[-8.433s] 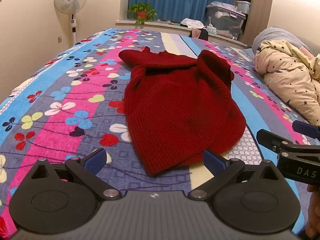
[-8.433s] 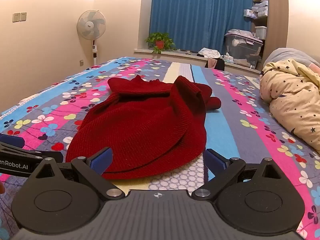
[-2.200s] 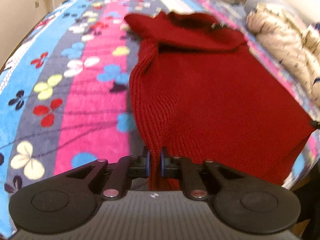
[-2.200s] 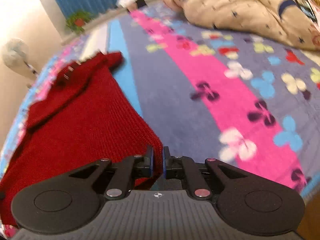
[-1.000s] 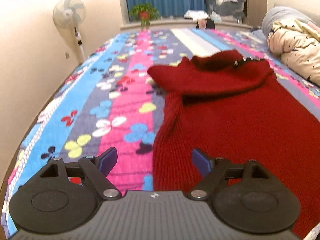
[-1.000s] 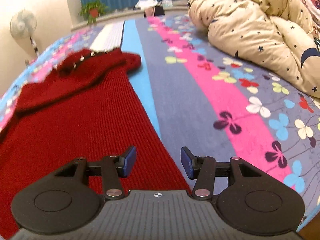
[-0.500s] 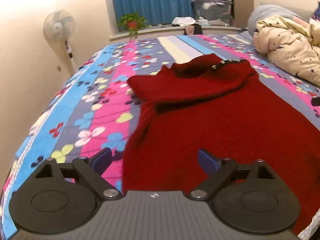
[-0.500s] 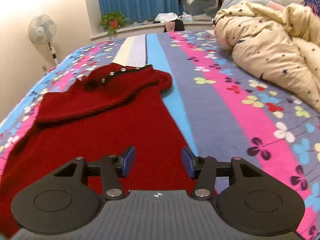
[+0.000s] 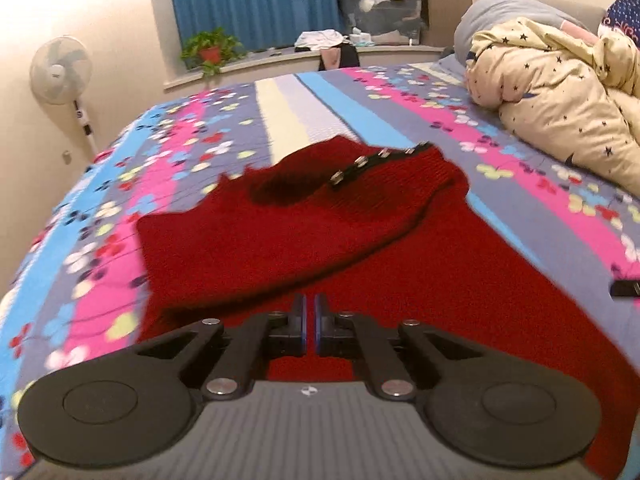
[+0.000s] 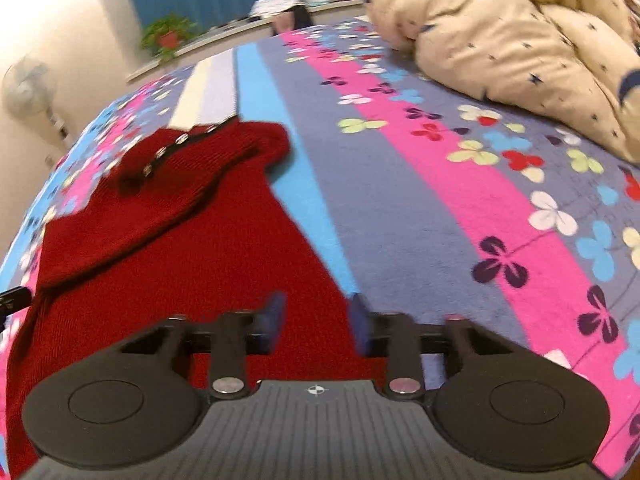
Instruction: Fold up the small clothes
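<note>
A dark red knitted sweater (image 9: 400, 264) lies spread flat on the flowered bedspread, with a sleeve folded across its chest and a row of metal buttons (image 9: 360, 164) near the collar. My left gripper (image 9: 308, 328) is shut with nothing visibly between its pads, hovering over the sweater's lower middle. The sweater also shows in the right wrist view (image 10: 180, 240). My right gripper (image 10: 316, 324) is open over the sweater's right lower edge, its jaws apart and empty. The tip of the right gripper (image 9: 624, 288) shows at the left view's right edge.
A cream star-print duvet (image 9: 560, 92) is heaped at the right of the bed. The striped bedspread (image 10: 460, 200) stretches right of the sweater. A fan (image 9: 60, 72), a potted plant (image 9: 210, 50) and storage boxes (image 9: 380, 4) stand beyond the bed.
My left gripper has shut and moved in over the sweater. My right gripper has stayed open and tilted lower toward the sweater's right edge.
</note>
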`<state>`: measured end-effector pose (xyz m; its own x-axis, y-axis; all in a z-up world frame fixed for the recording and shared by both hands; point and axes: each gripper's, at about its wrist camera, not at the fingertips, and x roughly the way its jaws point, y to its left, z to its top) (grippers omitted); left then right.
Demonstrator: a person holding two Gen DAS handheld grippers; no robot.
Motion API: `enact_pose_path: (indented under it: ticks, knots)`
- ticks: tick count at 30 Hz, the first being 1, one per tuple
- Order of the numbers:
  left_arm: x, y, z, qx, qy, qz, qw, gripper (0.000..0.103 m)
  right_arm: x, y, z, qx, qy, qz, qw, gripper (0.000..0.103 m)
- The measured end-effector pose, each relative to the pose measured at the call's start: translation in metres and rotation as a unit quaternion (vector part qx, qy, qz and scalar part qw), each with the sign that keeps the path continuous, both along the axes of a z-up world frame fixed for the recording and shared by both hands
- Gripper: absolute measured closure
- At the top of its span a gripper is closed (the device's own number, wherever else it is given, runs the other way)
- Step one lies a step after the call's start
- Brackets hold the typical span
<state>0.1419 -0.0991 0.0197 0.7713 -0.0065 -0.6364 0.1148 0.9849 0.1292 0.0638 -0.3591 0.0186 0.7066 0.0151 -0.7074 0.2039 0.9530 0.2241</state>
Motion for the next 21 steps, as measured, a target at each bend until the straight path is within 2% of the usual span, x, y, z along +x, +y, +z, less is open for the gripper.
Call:
enact_pose_path:
  ticks: [5,6,8,9,10,12,14,15,18,21]
  knots:
    - [0.059,-0.044,-0.015,-0.021,0.001,-0.017,0.9996,0.096,0.008,-0.017,-0.004,0.027,-0.001,-0.025,0.999,0.087]
    - [0.072,-0.053,-0.020,-0.023,0.001,-0.020,0.9995,0.090,0.011,-0.018,-0.006,0.035,0.002,-0.025,0.999,0.086]
    - [0.096,-0.071,-0.031,-0.027,0.007,-0.021,0.9994,0.067,0.017,-0.018,-0.008,0.045,0.009,-0.018,0.999,0.085]
    - [0.110,-0.081,-0.037,-0.028,0.010,-0.021,0.9993,0.044,0.020,-0.017,-0.009,0.046,0.012,-0.013,0.999,0.085]
    - [0.122,-0.091,-0.043,-0.025,0.012,-0.019,0.9994,0.028,0.023,-0.015,-0.009,0.045,0.013,-0.009,0.999,0.085]
    - [0.148,-0.111,-0.057,-0.005,0.027,-0.019,0.9994,0.020,0.027,-0.010,-0.009,0.044,0.014,0.000,0.999,0.085]
    - [0.168,-0.130,-0.072,0.026,0.042,-0.024,0.9985,0.020,0.031,-0.005,-0.010,0.042,0.017,0.009,0.999,0.085]
    - [0.178,-0.139,-0.081,0.050,0.052,-0.032,0.9969,0.024,0.032,-0.004,-0.011,0.040,0.018,0.013,0.999,0.085]
    - [0.191,-0.142,-0.095,0.122,0.058,-0.052,0.9895,0.090,0.038,-0.002,-0.014,0.035,0.026,0.020,0.999,0.085]
    - [0.185,-0.096,-0.072,0.087,0.020,-0.054,0.9945,0.092,0.041,-0.003,-0.017,0.030,0.032,0.017,0.999,0.085]
